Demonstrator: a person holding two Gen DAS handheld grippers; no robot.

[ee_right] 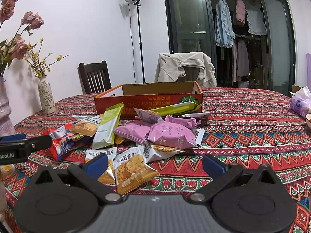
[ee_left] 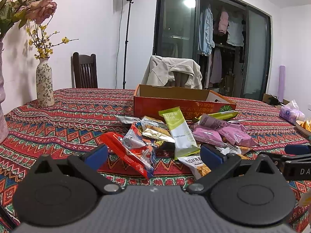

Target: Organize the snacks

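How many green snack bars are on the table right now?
2. The first green bar lies on top of the snack pile, left of centre. The second green bar lies farther back, right in front of the orange box. More may be hidden under the pile.

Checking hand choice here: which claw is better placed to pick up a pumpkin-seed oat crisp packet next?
Probably the right claw: it is open, with an orange oat crisp packet lying just ahead between its fingers. The left claw, also open, faces the red wrapper instead.
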